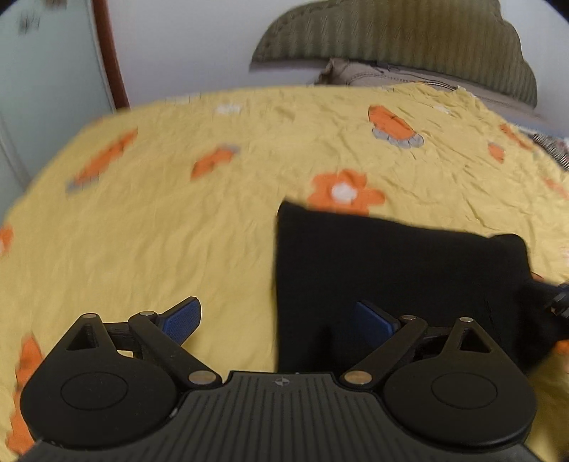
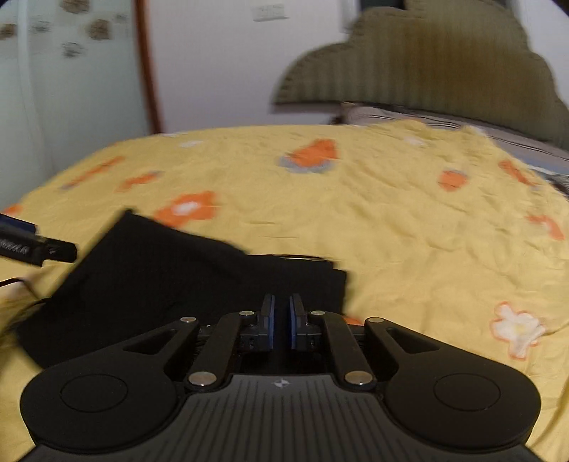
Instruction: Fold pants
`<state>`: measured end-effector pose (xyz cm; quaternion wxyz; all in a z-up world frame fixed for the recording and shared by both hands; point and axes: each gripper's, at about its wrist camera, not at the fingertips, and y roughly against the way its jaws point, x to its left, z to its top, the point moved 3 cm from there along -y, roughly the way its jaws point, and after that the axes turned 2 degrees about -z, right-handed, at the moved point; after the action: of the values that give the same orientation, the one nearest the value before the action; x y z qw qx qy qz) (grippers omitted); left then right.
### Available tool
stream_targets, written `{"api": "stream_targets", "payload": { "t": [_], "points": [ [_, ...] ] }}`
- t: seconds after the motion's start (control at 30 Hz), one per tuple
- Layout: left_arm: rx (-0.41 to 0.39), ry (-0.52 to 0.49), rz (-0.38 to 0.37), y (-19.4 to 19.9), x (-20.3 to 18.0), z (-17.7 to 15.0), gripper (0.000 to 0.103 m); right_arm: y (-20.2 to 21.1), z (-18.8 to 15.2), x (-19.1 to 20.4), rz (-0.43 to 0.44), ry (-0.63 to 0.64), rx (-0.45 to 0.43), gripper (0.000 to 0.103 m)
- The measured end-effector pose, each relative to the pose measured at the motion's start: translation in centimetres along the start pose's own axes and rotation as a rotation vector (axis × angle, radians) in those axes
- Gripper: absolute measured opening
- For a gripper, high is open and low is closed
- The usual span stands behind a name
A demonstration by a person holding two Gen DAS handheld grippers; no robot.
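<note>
The black pants (image 1: 391,266) lie folded into a flat rectangle on the yellow flowered bedsheet (image 1: 160,231). My left gripper (image 1: 277,309) is open wide at their left edge: one blue pad hangs over bare sheet, the other over the black cloth, and nothing is between them. In the right wrist view the pants (image 2: 160,277) fill the lower left. My right gripper (image 2: 281,302) is shut, its pads nearly together over the near right part of the cloth, and black fabric appears pinched between them. The left gripper's finger (image 2: 39,247) shows at the left edge.
An olive ribbed headboard cushion (image 1: 391,32) and a beige pillow (image 1: 373,74) stand at the far end of the bed. A white wall and a brown door frame (image 1: 110,53) lie beyond the bed's far left edge. Yellow sheet (image 2: 409,231) spreads right of the pants.
</note>
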<state>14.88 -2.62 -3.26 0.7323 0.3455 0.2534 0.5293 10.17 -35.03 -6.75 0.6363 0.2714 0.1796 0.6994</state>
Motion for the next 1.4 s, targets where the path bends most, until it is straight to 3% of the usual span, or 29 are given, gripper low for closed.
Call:
{"api": "stream_targets", "payload": {
  "t": [0.03, 0.1, 0.2, 0.37, 0.43, 0.5, 0.6, 0.7, 0.8, 0.9, 0.97, 1.0, 1.03, 1.13, 1.2, 1.27, 1.3, 1.4],
  "points": [
    [0.023, 0.022, -0.028, 0.4, 0.8, -0.5, 0.095, -0.1, -0.6, 0.8, 0.018, 0.031, 0.017, 0.009],
    [0.064, 0.069, -0.067, 1.4, 2.4, -1.8, 0.095, -0.9, -1.7, 1.9, -0.081, 0.134, 0.022, 0.009],
    [0.088, 0.139, -0.059, 3.2, 5.3, -3.3, 0.094, -0.1, -1.2, 3.9, -0.142, 0.149, -0.009, 0.012],
    [0.033, 0.153, 0.084, 6.8, 8.4, -3.5, 0.094, 2.0, -2.3, 13.2, 0.123, 0.399, -0.085, 0.016],
    [-0.012, 0.128, 0.124, 8.1, 8.5, -3.0, 0.095, 1.8, -3.2, 16.4, 0.206, 0.473, -0.089, 0.023],
    [-0.037, 0.105, 0.096, 8.6, 7.8, -2.6, 0.096, 0.6, -4.1, 18.4, 0.218, 0.502, -0.067, 0.025],
    [-0.025, 0.14, -0.015, 7.1, 6.1, -2.5, 0.096, -1.5, -5.0, 19.1, 0.199, 0.511, 0.031, 0.025],
    [-0.038, 0.175, -0.103, 4.8, 3.9, -2.9, 0.095, -0.2, -5.0, 18.6, 0.205, 0.534, 0.027, 0.025],
    [-0.021, 0.184, -0.111, 2.2, 2.0, -3.2, 0.093, 1.9, -3.9, 15.7, 0.186, 0.424, -0.003, 0.026],
    [0.003, 0.144, -0.097, 0.2, 1.1, -3.5, 0.094, 3.3, -3.1, 10.9, 0.037, 0.287, -0.035, 0.028],
    [0.004, 0.128, -0.095, -0.6, 1.3, -3.4, 0.095, 3.8, -2.7, 6.1, -0.044, 0.117, -0.044, 0.048],
    [0.001, 0.123, -0.108, -1.0, 1.6, -3.2, 0.095, 3.9, -2.5, 3.7, -0.064, 0.026, -0.042, 0.063],
    [0.006, 0.117, -0.125, -1.6, 1.9, -2.8, 0.095, 4.1, -2.4, 1.2, -0.064, -0.066, -0.047, 0.065],
    [0.069, 0.115, -0.206, -3.8, 2.8, -1.7, 0.095, 3.4, -2.2, -4.8, -0.007, -0.28, -0.028, 0.065],
    [0.116, 0.149, -0.288, -5.4, 3.4, -1.4, 0.096, 2.4, -2.3, -7.6, 0.037, -0.356, -0.003, 0.065],
    [0.147, 0.173, -0.398, -6.9, 3.8, -1.0, 0.098, 0.9, -2.6, -9.5, 0.104, -0.417, 0.044, 0.065],
    [0.139, 0.176, -0.431, -7.1, 3.9, -0.8, 0.103, 0.5, -2.7, -10.4, 0.138, -0.452, 0.063, 0.065],
    [0.152, 0.164, -0.525, -7.9, 4.1, -0.3, 0.102, -0.9, -3.0, -11.2, 0.26, -0.511, 0.085, 0.065]
  ]
}}
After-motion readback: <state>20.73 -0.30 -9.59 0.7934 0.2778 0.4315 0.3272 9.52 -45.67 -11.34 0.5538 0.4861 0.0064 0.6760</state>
